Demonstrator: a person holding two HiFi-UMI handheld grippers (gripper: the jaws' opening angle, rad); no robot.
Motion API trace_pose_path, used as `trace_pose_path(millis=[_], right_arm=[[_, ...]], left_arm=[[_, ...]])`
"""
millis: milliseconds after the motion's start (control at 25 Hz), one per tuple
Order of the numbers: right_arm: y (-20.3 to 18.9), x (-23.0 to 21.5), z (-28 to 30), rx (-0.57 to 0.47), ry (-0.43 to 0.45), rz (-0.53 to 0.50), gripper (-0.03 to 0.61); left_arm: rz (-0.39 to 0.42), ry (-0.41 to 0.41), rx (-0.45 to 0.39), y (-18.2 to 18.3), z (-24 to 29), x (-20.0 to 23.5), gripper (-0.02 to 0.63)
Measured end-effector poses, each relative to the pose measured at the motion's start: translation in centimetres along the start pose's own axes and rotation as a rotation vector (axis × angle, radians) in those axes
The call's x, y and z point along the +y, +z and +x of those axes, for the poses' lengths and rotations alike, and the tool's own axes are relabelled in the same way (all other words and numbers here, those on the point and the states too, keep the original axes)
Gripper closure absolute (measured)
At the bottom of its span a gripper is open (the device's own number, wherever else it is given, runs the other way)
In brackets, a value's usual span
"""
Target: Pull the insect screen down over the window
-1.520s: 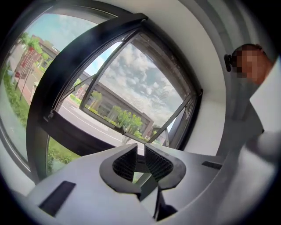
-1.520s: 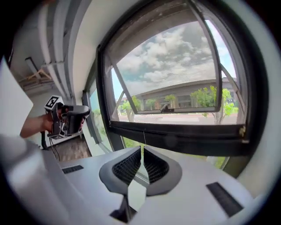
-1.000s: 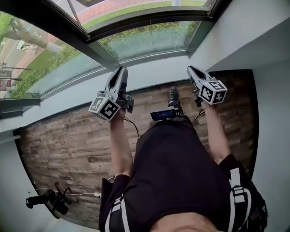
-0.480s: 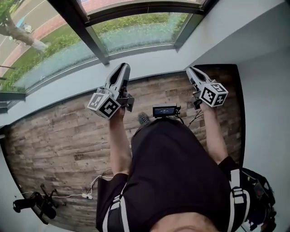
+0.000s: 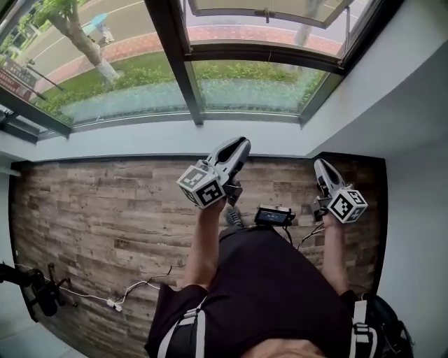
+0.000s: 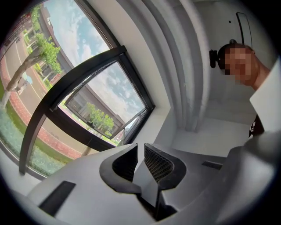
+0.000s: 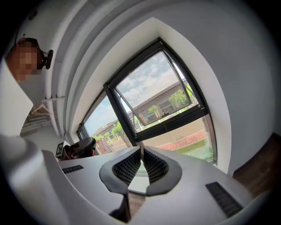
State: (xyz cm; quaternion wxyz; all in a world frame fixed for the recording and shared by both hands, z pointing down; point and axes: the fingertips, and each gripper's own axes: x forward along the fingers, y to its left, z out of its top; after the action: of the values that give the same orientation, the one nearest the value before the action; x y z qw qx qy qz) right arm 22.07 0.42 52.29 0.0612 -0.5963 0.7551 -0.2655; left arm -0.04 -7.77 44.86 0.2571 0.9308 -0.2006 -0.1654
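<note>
A dark-framed window (image 5: pixel 175 63) runs along the far wall, with a top-hung sash (image 5: pixel 266 10) pushed open outward. I cannot make out the insect screen in any view. My left gripper (image 5: pixel 241 143) is held in the air short of the white sill (image 5: pixel 140 145), below the mullion. Its jaws stand a narrow gap apart with nothing between them (image 6: pixel 140 147). It points up at the open sash (image 6: pixel 105 110). My right gripper (image 5: pixel 319 165) hangs near the room's right corner. Its tips (image 7: pixel 141 149) touch, empty, and it faces the window (image 7: pixel 153 101).
A wood-plank floor (image 5: pixel 105 210) lies below. A white wall (image 5: pixel 413 140) closes the right side. A black stand (image 5: pixel 35 290) and a white cable (image 5: pixel 133 288) lie at the lower left. A small black device (image 5: pixel 274 217) sits at the person's waist.
Both grippers have travelled with the person along the window and now sit lower in the head view. More of the window and the open sash shows. The jaws look unchanged.
</note>
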Motion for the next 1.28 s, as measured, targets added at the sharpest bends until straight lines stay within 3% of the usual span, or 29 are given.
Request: trace_pose_path(millis=[200, 560, 880, 1120, 1280], right_arm=[[-1.2, 0.5, -4.5, -0.063, 0.069, 0.106, 0.554], [-4.1, 4.5, -11.3, -0.14, 0.234, 0.212, 0.554], [-6.7, 5.6, -14.9, -0.16, 0.236, 0.255, 0.557], [-5.3, 7.7, -16.1, -0.216, 0.202, 0.211, 0.561], [-6.0, 10.3, -15.7, -0.22, 0.185, 0.208, 0.563]], left_arm=[[0.056, -0.017, 0.043, -2.3, -1.9, -5.6, 0.56], [0.101, 0.034, 0.124, -6.5, -7.6, -13.5, 0.56], [0.116, 0.0, 0.138, -8.0, -9.6, -16.8, 0.56], [0.131, -0.09, 0.124, -6.9, -10.3, -17.8, 0.56], [0.122, -0.078, 0.111, -5.1, -13.6, -17.4, 0.56]])
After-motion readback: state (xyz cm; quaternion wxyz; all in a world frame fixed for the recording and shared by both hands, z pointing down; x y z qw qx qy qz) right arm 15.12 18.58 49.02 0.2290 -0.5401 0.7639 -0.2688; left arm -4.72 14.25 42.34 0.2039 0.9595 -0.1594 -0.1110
